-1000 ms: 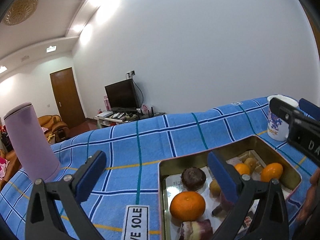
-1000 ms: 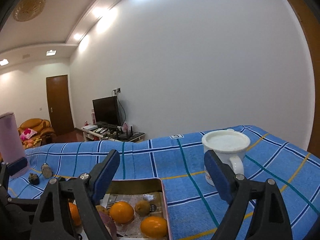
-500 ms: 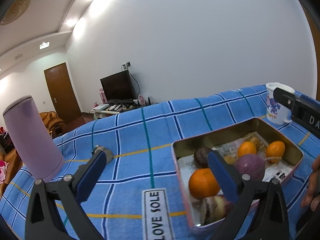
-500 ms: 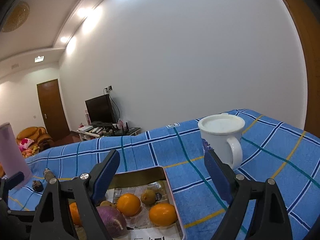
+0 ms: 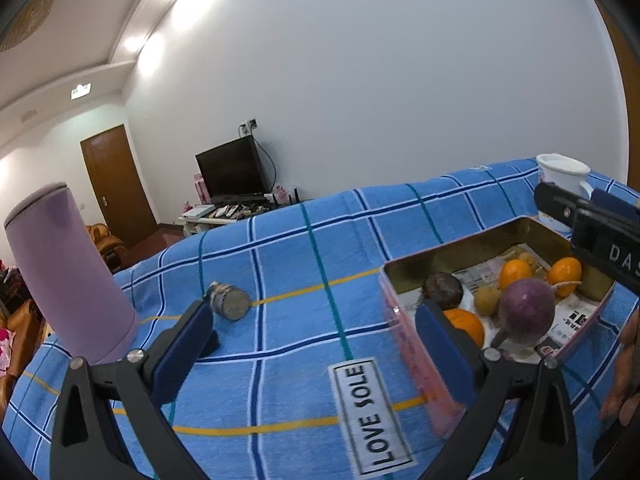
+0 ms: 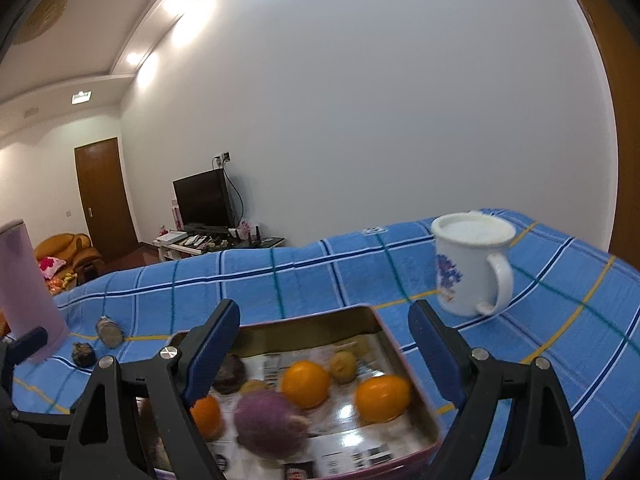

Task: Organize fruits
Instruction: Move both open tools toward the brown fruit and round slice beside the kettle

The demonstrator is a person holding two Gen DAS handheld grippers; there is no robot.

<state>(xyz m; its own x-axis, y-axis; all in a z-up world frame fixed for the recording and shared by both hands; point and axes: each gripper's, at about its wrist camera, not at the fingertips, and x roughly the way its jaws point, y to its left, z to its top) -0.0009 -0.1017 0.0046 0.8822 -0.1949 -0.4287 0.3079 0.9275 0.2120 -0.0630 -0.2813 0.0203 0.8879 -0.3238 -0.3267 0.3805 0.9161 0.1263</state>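
Right wrist view: tin (image 6: 408, 364) lengthwise toward the wall, fruits inside; both grippers' fingers (image 6: 434, 354) spread, empty.

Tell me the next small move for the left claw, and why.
Probably ease the open, empty left claw toward the small dark fruit lying on the blue cloth beside the purple tumbler. It sits outside the tin, where the oranges and the purple fruit already lie. The right claw hangs open over the tin.
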